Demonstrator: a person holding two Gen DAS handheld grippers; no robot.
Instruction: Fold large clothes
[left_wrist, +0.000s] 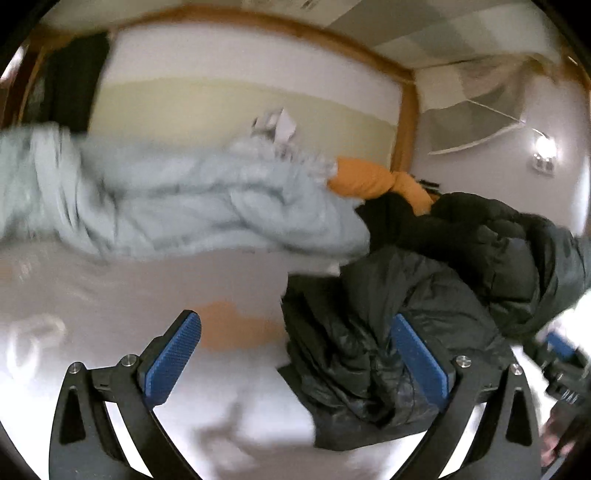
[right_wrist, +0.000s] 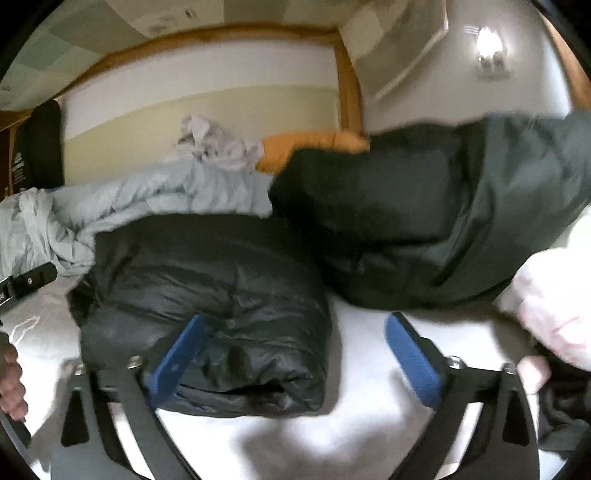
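Your left gripper (left_wrist: 295, 354) fills the bottom of its frame with the jaws spread wide and nothing pressed between the blue pads (left_wrist: 173, 354); the right-hand pad merely overlaps the edge of the black jacket behind it. Your right gripper (right_wrist: 295, 358) is just as wide apart at the bottom of its own view, gripping nothing, its left pad lying in front of the folded bundle.

Beneath both lies the white bed (right_wrist: 362, 369), taking up the lower half of each picture. On it, the black jacket (right_wrist: 207, 317) sits as a folded, puffy bundle at lower centre of the right view, and at centre right of the left view (left_wrist: 369, 350). A second dark coat (right_wrist: 424, 221) spreads across the right half of the right view, just behind the bundle. A pale blue garment (left_wrist: 166, 214) stretches across the middle left of the left view, blurred. An orange item (left_wrist: 365, 181) pokes out behind it, above centre, next to a small grey crumpled cloth (right_wrist: 218, 144). Your hand (right_wrist: 13, 387) shows at the left edge of the right view.
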